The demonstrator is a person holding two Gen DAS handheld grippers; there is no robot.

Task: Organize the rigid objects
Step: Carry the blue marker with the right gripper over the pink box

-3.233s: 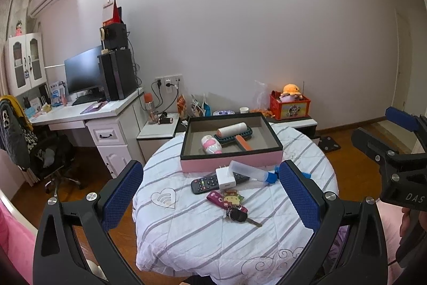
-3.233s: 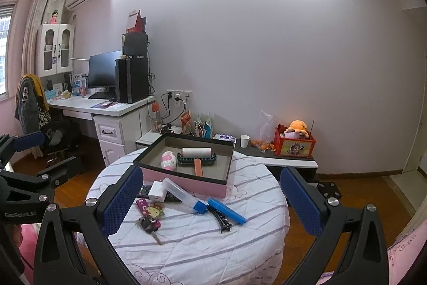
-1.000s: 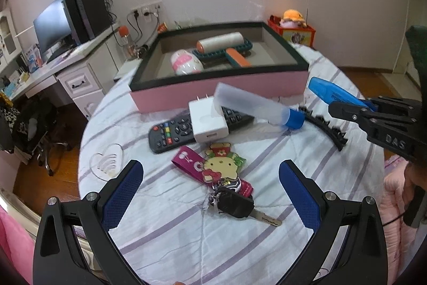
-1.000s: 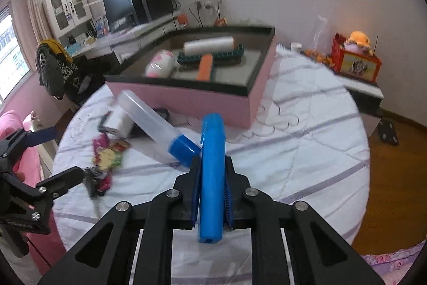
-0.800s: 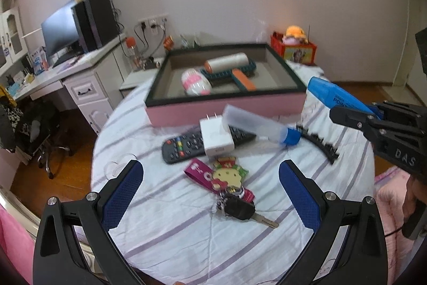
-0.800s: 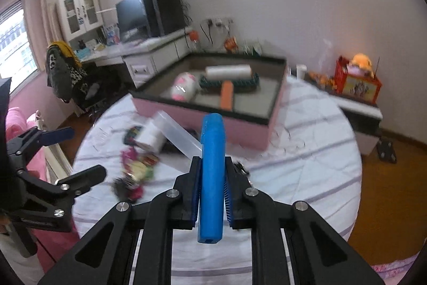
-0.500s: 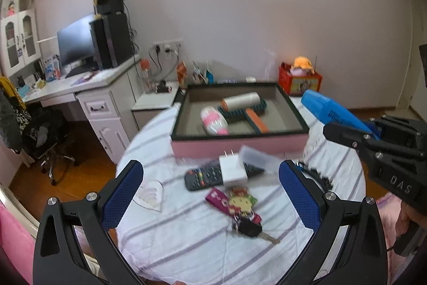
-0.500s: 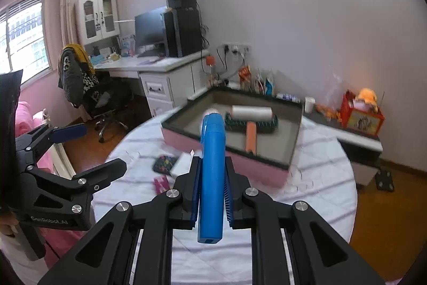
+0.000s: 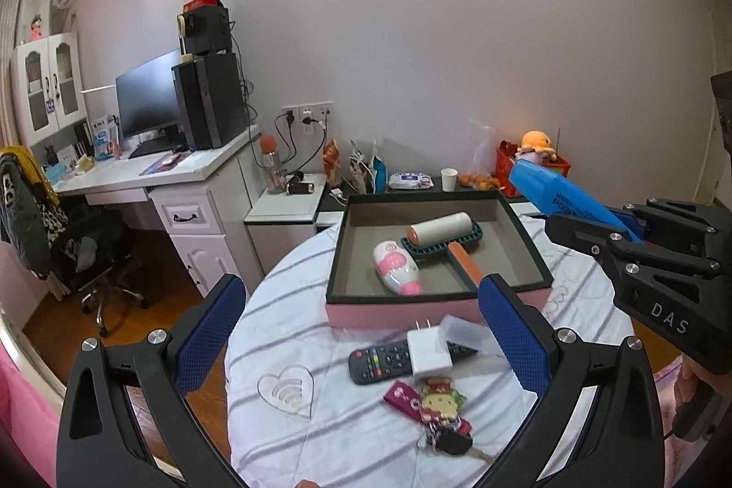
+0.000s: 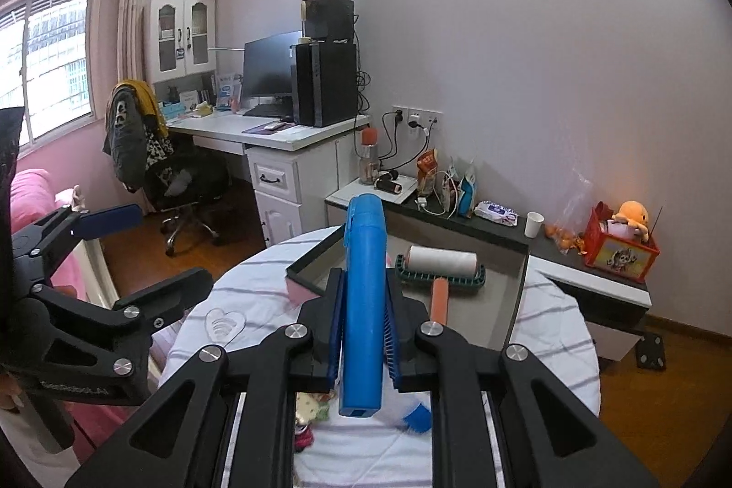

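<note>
White striped cloth covers the round table [image 9: 347,433], and it fills the lower middle of my left wrist view. On it, toward the centre right, sits one shallow pink-sided box with a dark rim [image 9: 439,307], its open top facing up. Inside I count two things: one lint roller with an orange handle on a green base [image 9: 446,234] and one pink-and-white oval gadget [image 9: 395,268] just beside it.

My right gripper [image 10: 363,344] is clamped on one long blue plastic case [image 10: 364,286], which hangs in the air, off the cloth. In the right wrist view its long axis runs straight up the frame, pointing at the box, whose near wall lies just beyond and below the case's tip. I judge the right hand alone is placed to carry it in; the bare floor on the box's right side looks like the spot.

My left gripper [image 9: 361,332] stands wide with nothing between the pads. Below it, on the cloth in front of the box, lie one black remote control [image 9: 384,360], one white plug charger [image 9: 427,353] resting across the remote, one clear plastic tube [image 9: 460,330] and one cartoon keyring with a car key [image 9: 434,412].
</note>
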